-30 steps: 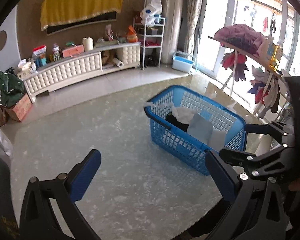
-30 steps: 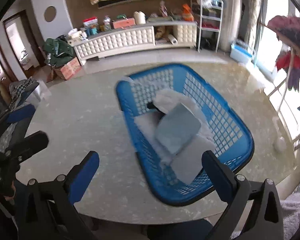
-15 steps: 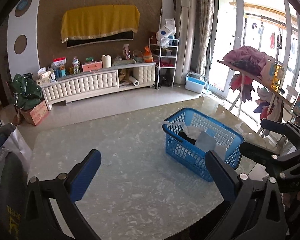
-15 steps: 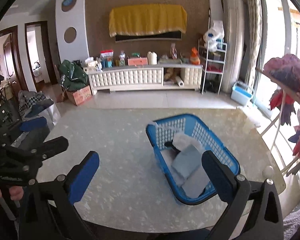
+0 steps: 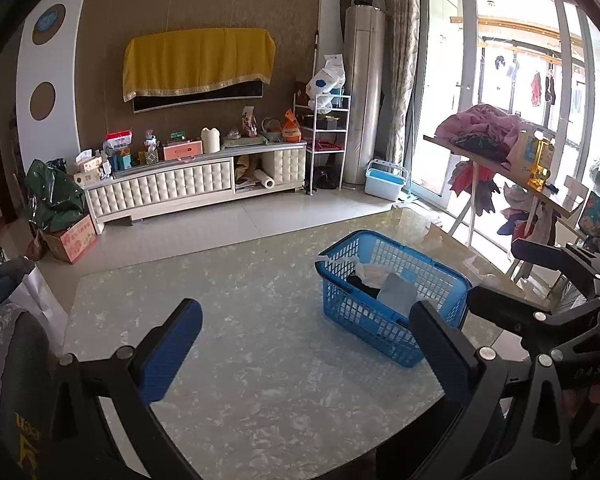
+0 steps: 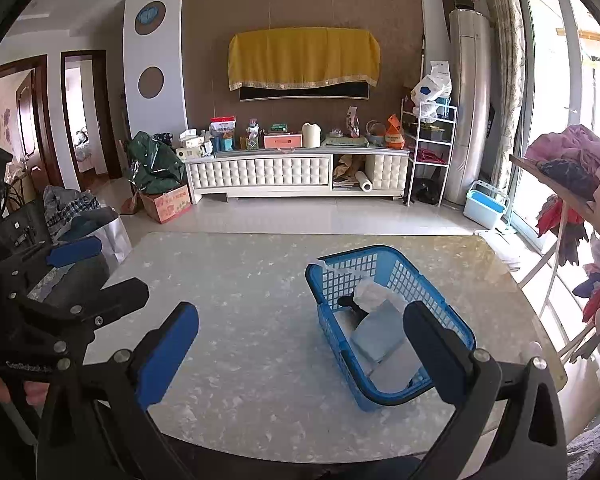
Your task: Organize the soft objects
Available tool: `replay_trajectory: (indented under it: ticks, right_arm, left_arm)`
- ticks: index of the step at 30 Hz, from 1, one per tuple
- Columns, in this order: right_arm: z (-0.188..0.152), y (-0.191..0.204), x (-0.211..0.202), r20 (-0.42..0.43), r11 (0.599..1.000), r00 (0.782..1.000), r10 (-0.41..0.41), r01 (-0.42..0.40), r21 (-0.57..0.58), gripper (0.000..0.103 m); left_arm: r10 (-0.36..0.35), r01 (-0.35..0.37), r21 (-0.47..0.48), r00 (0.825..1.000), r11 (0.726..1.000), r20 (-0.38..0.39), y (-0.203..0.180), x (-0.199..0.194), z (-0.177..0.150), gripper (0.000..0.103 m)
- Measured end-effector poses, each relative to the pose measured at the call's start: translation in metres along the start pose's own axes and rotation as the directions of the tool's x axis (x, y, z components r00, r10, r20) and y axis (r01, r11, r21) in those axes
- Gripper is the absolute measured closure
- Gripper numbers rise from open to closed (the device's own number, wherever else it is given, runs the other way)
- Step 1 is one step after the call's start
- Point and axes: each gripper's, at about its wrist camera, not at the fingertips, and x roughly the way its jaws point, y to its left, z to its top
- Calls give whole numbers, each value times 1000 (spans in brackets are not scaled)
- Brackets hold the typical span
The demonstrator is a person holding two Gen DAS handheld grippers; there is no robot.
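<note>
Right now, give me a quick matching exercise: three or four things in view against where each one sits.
Things:
1. blue basket
2. grey folded cloth
3. yellow cloth
4. light blue bin

Places:
A. on the floor by the glass door
B. on the marble table
C. draped on the wall
D. inside the basket

Pairs: 1-B, 2-D, 3-C, 4-A

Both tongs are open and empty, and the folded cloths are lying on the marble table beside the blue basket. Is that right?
Not quite. The folded cloths lie inside the blue basket, not beside it on the marble table; the right wrist view shows this. Both the left tongs and the right tongs are indeed open and empty.
</note>
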Motion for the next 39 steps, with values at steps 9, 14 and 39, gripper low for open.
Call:
replay_trajectory:
  ticks: [9,14,39]
  right_arm:
    - [-5,0,-8,16,1000,1000,8,-8,3,0]
    - [-6,0,-12,25,1000,1000,14,-14,1,0]
    - [-7,7,-22,34,1000,999,6,-5,-7,0]
  left_arm:
    - [-1,1,7,1000,1000,13,-4,-7,1,0]
    - [-1,1,8,1000,1000,18,-9,-13,2,0]
    - [11,-10,-4,1000,1000,28,-20,-23,-2,0]
